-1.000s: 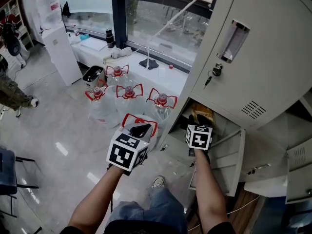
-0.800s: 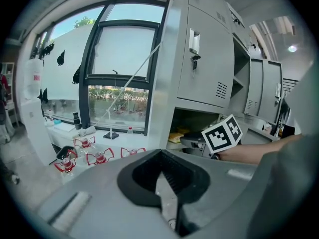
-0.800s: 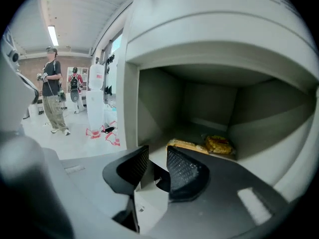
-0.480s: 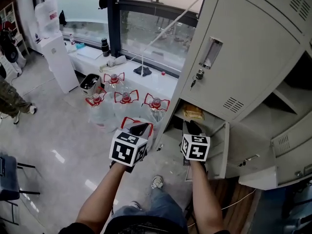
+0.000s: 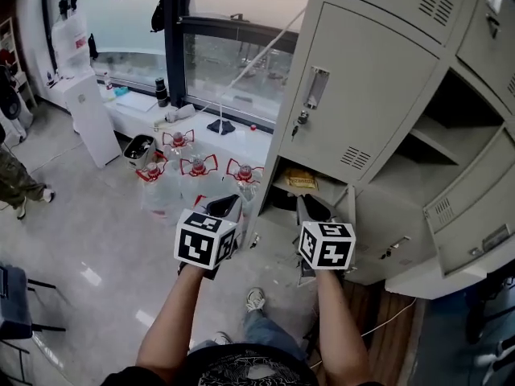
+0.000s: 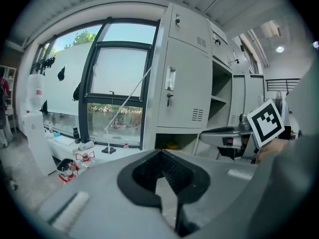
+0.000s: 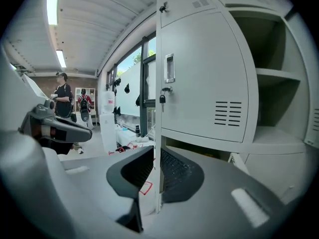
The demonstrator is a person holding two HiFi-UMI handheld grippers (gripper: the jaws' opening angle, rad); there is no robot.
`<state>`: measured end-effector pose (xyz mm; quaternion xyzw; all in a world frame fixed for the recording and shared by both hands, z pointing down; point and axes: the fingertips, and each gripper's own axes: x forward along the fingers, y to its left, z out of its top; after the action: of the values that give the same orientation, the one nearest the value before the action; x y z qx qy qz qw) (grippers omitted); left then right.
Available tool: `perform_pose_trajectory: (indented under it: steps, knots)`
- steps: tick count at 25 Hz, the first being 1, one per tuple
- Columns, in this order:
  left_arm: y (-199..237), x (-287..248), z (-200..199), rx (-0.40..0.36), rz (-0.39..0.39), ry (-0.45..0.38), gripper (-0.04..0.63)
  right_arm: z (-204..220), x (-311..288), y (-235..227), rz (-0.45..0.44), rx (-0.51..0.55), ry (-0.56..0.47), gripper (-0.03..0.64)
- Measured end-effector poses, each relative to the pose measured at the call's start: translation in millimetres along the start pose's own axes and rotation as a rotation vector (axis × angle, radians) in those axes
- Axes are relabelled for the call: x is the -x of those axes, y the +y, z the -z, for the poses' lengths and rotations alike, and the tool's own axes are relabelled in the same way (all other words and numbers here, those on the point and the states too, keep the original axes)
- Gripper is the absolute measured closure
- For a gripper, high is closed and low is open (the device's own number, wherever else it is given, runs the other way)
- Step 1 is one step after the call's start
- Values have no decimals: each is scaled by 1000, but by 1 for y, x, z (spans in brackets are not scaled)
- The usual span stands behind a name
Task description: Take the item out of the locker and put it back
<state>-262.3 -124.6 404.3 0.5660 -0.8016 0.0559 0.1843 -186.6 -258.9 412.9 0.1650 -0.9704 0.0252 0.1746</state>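
1. Yellow packet (image 5: 302,181) lies in the low open compartment of the grey locker (image 5: 451,207), just ahead of the right gripper (image 5: 310,209) and apart from its tips.
2. Right gripper is unclenched, its jaws a narrow gap apart with nothing held; in the right gripper view the edge of a locker door (image 7: 199,78) shows through that gap, further off.
3. That door, with a key (image 5: 301,119) in its lock, stands above and ahead of the right gripper.
4. Left gripper (image 5: 225,207) hangs beside the right one, level with it, its jaws closed tip to tip on nothing; the packet is ahead and to its right.
5. Water bottles (image 5: 197,167) with red handles stand on the floor ahead of the left gripper, below the window.
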Motion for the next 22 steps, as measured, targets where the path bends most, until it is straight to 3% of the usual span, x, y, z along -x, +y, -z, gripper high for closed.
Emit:
perform_pose_trajectory:
  steps: [10, 22]
  knots:
    - [-9, 29, -8, -63, -5, -18, 595, -27, 63, 11, 10, -1, -70, 592]
    - [-13, 63, -16, -106, -1, -57, 595, -37, 100, 9, 47, 19, -129, 594]
